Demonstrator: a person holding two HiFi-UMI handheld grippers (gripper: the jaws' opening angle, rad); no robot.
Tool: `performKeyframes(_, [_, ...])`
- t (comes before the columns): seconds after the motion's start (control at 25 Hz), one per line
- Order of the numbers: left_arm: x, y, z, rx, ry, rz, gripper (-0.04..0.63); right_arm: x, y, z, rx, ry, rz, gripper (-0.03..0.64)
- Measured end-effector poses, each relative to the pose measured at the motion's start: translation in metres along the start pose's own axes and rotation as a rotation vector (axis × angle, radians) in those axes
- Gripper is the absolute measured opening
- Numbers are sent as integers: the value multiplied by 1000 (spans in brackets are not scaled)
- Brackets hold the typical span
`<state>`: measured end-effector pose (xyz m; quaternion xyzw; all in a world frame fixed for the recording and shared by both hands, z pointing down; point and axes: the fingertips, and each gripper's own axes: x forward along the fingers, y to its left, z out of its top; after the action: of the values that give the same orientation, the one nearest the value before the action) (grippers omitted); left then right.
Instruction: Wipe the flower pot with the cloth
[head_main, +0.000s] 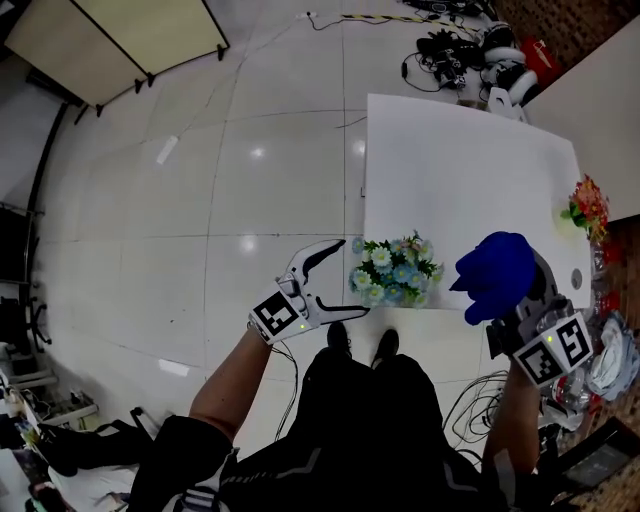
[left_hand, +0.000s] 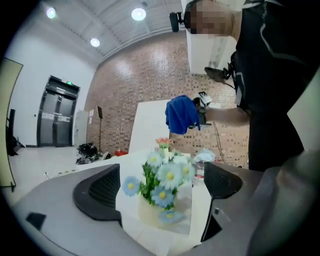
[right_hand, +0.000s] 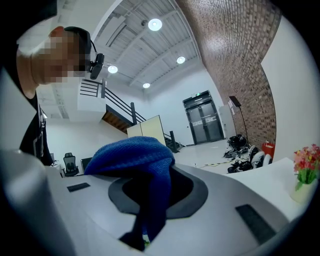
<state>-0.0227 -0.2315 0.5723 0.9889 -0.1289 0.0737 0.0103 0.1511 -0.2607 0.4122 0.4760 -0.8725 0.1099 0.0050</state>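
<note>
A small pale flower pot (head_main: 396, 272) with blue and white flowers stands at the near edge of the white table (head_main: 450, 170). My left gripper (head_main: 345, 276) is open just left of it, at the table's corner. In the left gripper view the pot (left_hand: 155, 212) sits between and beyond the spread jaws. My right gripper (head_main: 500, 290) is to the right of the pot, above the table, shut on a blue cloth (head_main: 495, 272). The cloth (right_hand: 137, 165) drapes over the jaws in the right gripper view.
A second pot with red flowers (head_main: 587, 206) stands at the table's right edge. Cables and gear (head_main: 470, 55) lie on the floor beyond the table. A folding screen (head_main: 120, 40) is far left. Bags (head_main: 610, 360) lie at the right.
</note>
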Motion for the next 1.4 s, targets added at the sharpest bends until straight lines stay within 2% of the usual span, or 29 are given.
performKeyframes(0.04, [-7, -3, 21, -8, -14, 16, 532, -3, 5, 10, -3, -10, 5, 49])
performKeyframes(0.12, [-19, -2, 54, -16, 11, 73, 512, -6, 15, 28, -15, -31, 11, 49])
performKeyframes(0.2, [-28, 9, 82, -24, 33, 161, 487, -7, 22, 41, -19, -48, 11, 49])
performKeyframes(0.24, [-32, 14, 98, -39, 14, 207, 460, -9, 25, 46, -15, -58, 10, 49])
performKeyframes(0.32, [-39, 17, 134, -65, -65, 272, 364, -17, 28, 55, -11, -75, 14, 49])
performKeyframes(0.4, [-43, 12, 165, -62, -133, 303, 253, -27, 31, 64, -29, -82, 18, 49])
performKeyframes(0.44, [-45, 9, 179, -55, -160, 319, 221, -32, 33, 69, -43, -86, 17, 49])
performKeyframes(0.48, [-48, 8, 191, -54, -184, 335, 209, -36, 35, 74, -54, -92, 16, 49])
performKeyframes(0.64, [-54, 10, 223, -88, -252, 387, 5, -40, 44, 85, -68, -107, 26, 49])
performKeyframes(0.96, [-72, 4, 234, -113, -265, 445, 3, -43, 70, 84, -80, -87, 27, 49])
performKeyframes(1.16, [-72, 2, 212, -222, -244, 381, 4, -39, 86, 64, -91, -58, 34, 49])
performKeyframes(1.32, [-67, -20, 218, -254, -302, 357, 4, -58, 87, 56, -78, -60, 35, 49])
performKeyframes(1.4, [-67, -41, 226, -236, -302, 359, 5, -77, 94, 58, -75, -70, 54, 49])
